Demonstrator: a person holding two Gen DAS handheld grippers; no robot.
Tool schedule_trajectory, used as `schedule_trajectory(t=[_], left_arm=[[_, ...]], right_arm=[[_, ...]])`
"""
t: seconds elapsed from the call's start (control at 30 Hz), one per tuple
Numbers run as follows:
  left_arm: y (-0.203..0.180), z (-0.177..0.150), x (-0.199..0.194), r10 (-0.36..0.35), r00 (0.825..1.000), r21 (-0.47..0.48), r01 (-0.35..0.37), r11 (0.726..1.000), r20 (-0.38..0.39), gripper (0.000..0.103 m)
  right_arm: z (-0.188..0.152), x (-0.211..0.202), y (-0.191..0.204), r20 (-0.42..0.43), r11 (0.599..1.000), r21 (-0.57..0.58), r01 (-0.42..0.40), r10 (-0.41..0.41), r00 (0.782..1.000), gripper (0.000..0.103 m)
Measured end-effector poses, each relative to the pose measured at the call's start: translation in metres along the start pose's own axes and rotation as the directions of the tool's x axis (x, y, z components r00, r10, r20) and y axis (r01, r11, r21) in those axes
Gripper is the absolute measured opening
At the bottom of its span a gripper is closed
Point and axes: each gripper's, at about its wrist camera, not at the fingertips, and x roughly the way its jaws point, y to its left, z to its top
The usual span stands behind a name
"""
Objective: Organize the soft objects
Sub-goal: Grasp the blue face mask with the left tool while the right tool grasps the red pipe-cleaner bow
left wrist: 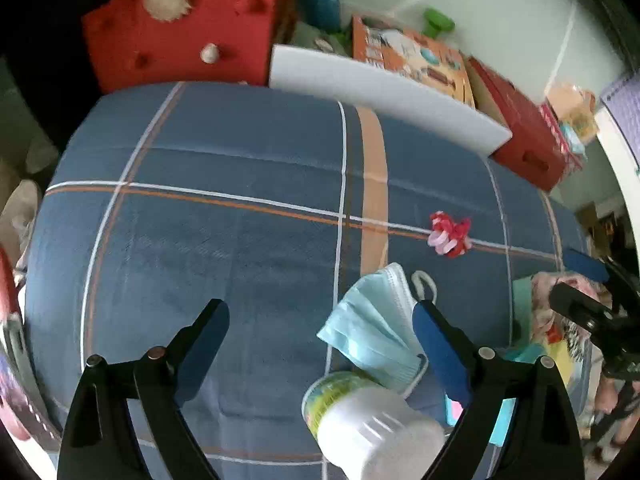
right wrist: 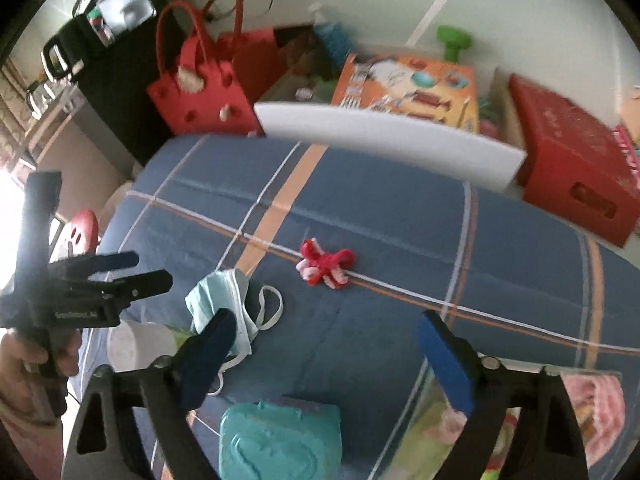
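Observation:
A light blue face mask point(left wrist: 372, 320) lies crumpled on the blue plaid cover point(left wrist: 224, 240), against the inner side of my left gripper's right finger. My left gripper point(left wrist: 320, 316) is open above the cover and holds nothing. A red and pink pipe-cleaner flower point(left wrist: 450, 234) lies farther back. In the right wrist view the flower point(right wrist: 326, 266) sits ahead of my right gripper point(right wrist: 328, 328), which is open and empty. The mask point(right wrist: 218, 296) lies by its left finger. A hand point(right wrist: 24, 360) holds the left gripper point(right wrist: 136, 272) at the left.
A white-lidded jar point(left wrist: 372, 428) and a teal wipes pack point(right wrist: 280, 440) lie near the front. A clear bin point(right wrist: 592, 400) of pink items is at lower right. Behind the cover stand a white foam board point(right wrist: 380, 136), red felt bag point(right wrist: 200, 92), orange box point(right wrist: 408, 84) and red crate point(right wrist: 572, 152).

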Motion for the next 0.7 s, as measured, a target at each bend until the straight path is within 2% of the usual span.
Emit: schedule_trajectory(t=[0.23,0.3,0.37,0.5,0.6,0.67,0.7], left_arm=[[-0.005,0.013,0.035,-0.031,0.995,0.119,0.043,0.992,-0.099,0.089],[-0.007,0.013,0.042,-0.040,0.992,0.136,0.056,0.989,-0.119,0.086],[-0.007,0.014,0.052,-0.049,0.989,0.138,0.069,0.988,-0.143,0.080],[-0.009,0.015,0.065,-0.052,0.986,0.161,0.077,0.984,-0.156,0.078],[-0.013,0.015,0.066,-0.048,0.987,0.188,0.077,0.979,-0.155,0.069],[-0.016,0.014,0.067,-0.059,0.986,0.192,0.089,0.977,-0.157,0.056],[-0.017,0.013,0.068,-0.061,0.985,0.193,0.091,0.977,-0.158,0.052]], right_arm=[[0.012,0.049,-0.007,-0.075,0.998,-0.034,-0.049,0.047,0.996,0.076],[0.015,0.061,-0.009,-0.091,0.998,-0.042,-0.053,0.049,0.995,0.067],[0.017,0.072,-0.012,-0.100,0.997,-0.048,-0.057,0.052,0.994,0.063],[0.020,0.087,-0.014,-0.112,0.997,-0.060,-0.051,0.044,0.993,0.052],[0.020,0.095,-0.016,-0.117,0.996,-0.068,-0.054,0.046,0.992,0.045],[0.020,0.097,-0.016,-0.115,0.996,-0.068,-0.063,0.055,0.992,0.040],[0.020,0.099,-0.016,-0.113,0.995,-0.070,-0.073,0.065,0.991,0.036]])
